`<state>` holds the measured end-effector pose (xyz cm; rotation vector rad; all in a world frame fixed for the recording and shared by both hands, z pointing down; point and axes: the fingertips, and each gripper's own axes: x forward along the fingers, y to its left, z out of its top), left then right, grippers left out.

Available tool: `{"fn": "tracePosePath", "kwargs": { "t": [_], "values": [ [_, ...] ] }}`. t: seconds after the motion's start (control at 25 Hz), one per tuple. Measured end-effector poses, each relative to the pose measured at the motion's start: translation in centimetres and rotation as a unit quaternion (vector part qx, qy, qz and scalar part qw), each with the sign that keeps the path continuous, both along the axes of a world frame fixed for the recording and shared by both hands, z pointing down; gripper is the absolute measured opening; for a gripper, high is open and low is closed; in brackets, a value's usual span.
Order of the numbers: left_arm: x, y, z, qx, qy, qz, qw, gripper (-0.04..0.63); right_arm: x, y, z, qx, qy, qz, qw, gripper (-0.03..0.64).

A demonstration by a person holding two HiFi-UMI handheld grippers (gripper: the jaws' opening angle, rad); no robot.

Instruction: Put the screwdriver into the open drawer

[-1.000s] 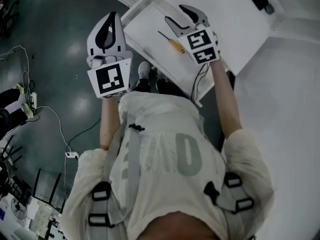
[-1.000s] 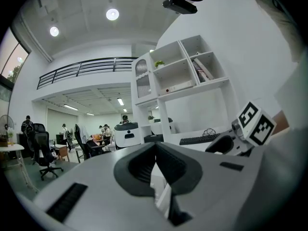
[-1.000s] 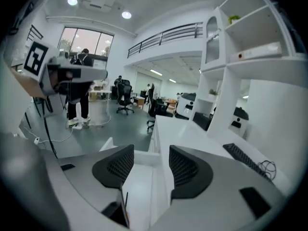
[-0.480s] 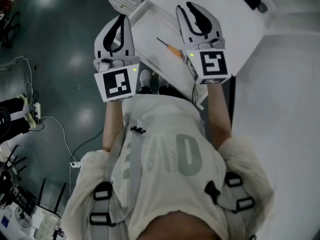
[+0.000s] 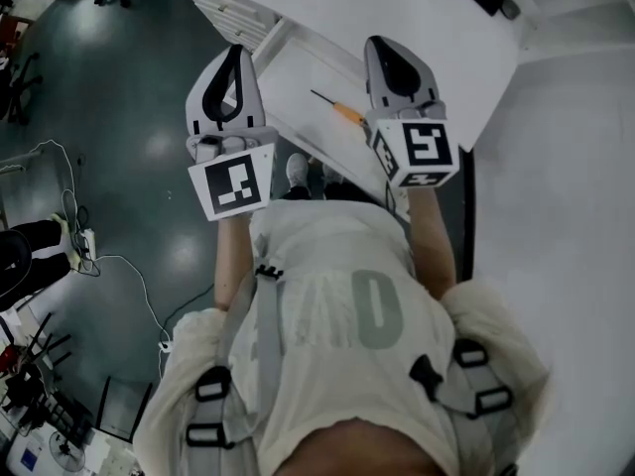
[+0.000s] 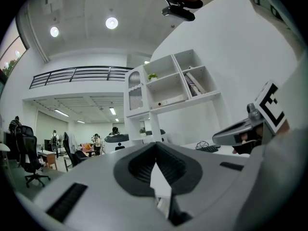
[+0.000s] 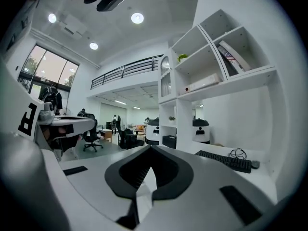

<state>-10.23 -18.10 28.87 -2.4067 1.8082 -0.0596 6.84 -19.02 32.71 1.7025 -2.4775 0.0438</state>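
At upper centre-left of the head view, the white left gripper (image 5: pixel 234 56) holds its jaws together, empty. Right of it, the thin orange-handled screwdriver (image 5: pixel 338 109) lies inside the open white drawer (image 5: pixel 298 67) — neither gripper touches it. Further right, the white right gripper (image 5: pixel 385 48) has just been closing its jaws — together now, on nothing

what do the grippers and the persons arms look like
Both the left gripper and right gripper are white-grey shells with a black ribbed lining around a teardrop-shaped opening. Each carries a white cube with black square markers. The person wears a cream short-sleeved shirt, forearms uncovered, under grey straps with black buckles.
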Motion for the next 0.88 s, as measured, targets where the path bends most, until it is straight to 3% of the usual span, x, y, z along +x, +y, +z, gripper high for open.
{"fn": "tracePosePath", "kwargs": {
  "t": [0.88],
  "values": [
    [-0.2,-1.6,0.0,0.000,0.005,0.005,1.0000,0.006,0.0,-0.8,-0.5,0.015,0.014,0.005,1.000,0.005]
  ]
}}
